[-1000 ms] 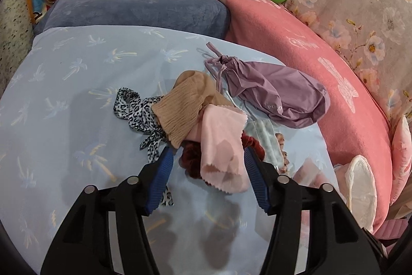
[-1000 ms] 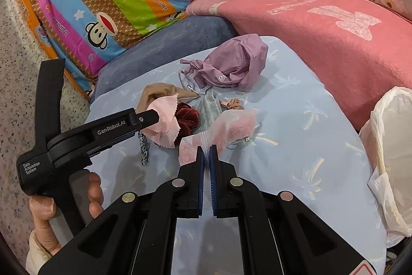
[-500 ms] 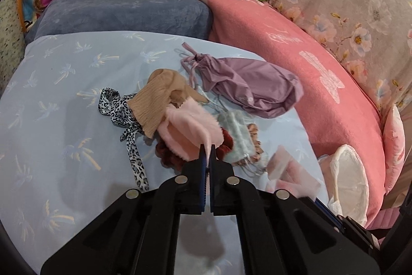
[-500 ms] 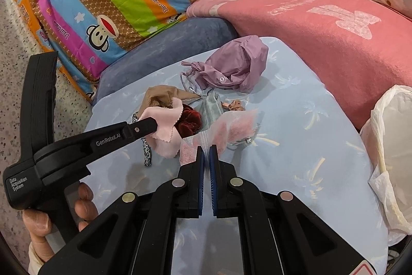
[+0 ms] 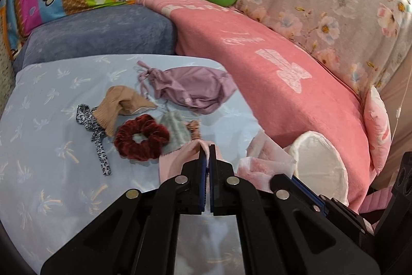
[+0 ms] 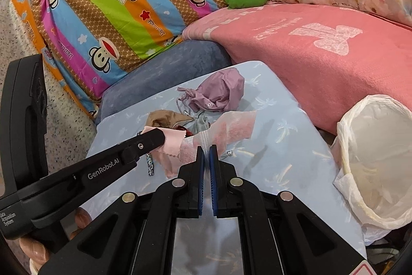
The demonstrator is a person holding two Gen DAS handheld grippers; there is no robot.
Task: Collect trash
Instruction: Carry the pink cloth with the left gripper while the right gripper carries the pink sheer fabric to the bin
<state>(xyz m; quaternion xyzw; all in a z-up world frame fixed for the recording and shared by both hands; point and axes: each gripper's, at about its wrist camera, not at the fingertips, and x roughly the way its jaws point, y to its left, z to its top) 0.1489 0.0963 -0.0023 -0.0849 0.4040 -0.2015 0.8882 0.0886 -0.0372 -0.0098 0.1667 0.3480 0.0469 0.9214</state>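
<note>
My left gripper point(image 5: 206, 149) is shut on a pale pink cloth point(image 5: 173, 164), which hangs from it above the blue sheet point(image 5: 51, 172). In the right wrist view the left gripper point(image 6: 161, 137) reaches in from the left with the pink cloth point(image 6: 172, 155) dangling. My right gripper point(image 6: 206, 149) is shut on a crinkled pink-and-white wrapper point(image 6: 233, 126), lifted off the sheet. The wrapper point(image 5: 257, 166) also shows low right in the left wrist view. A white trash bag point(image 6: 373, 159) stands open to the right, at the bed's edge.
A purple drawstring pouch point(image 5: 195, 89), tan fabric point(image 5: 118, 105), a leopard-print ribbon point(image 5: 95, 132), a dark red scrunchie point(image 5: 141, 141) and a grey mask point(image 5: 175, 130) lie on the sheet. A pink blanket point(image 5: 283, 68) borders the right, a blue-grey cushion point(image 5: 97, 35) the back.
The left gripper shut on the pink cloth and lifted it off the pile, uncovering the red scrunchie. Both grippers rose and shifted right towards the white bag, the right one carrying the wrapper.
</note>
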